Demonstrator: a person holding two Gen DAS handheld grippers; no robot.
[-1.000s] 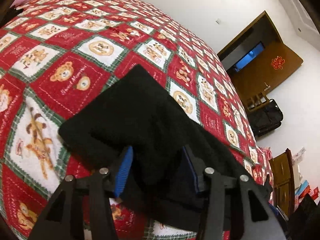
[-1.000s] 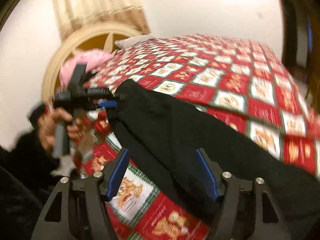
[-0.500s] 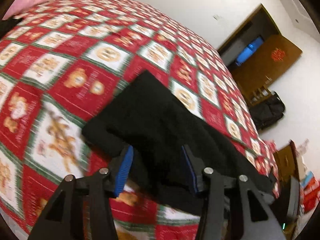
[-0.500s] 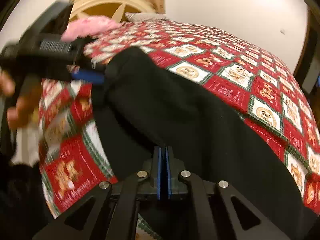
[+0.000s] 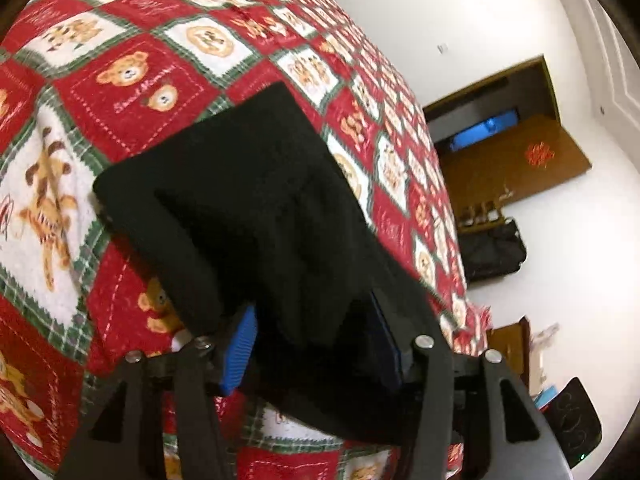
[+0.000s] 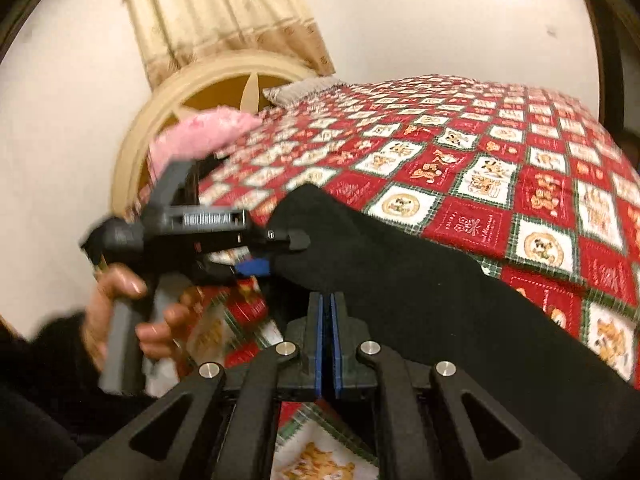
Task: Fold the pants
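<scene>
Now the right gripper [image 6: 329, 320] has snapped shut at six o'clock, apparently pinching the black pants [image 6: 420, 292], readying a fold.

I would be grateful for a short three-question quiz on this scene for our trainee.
1. True or false: the right gripper is open.
2. What colour are the pants?
3. The pants lie on: A) a bare table; B) a red quilt with bear pictures; C) the floor.
Key: 1 false, it is shut; 2 black; 3 B.
</scene>
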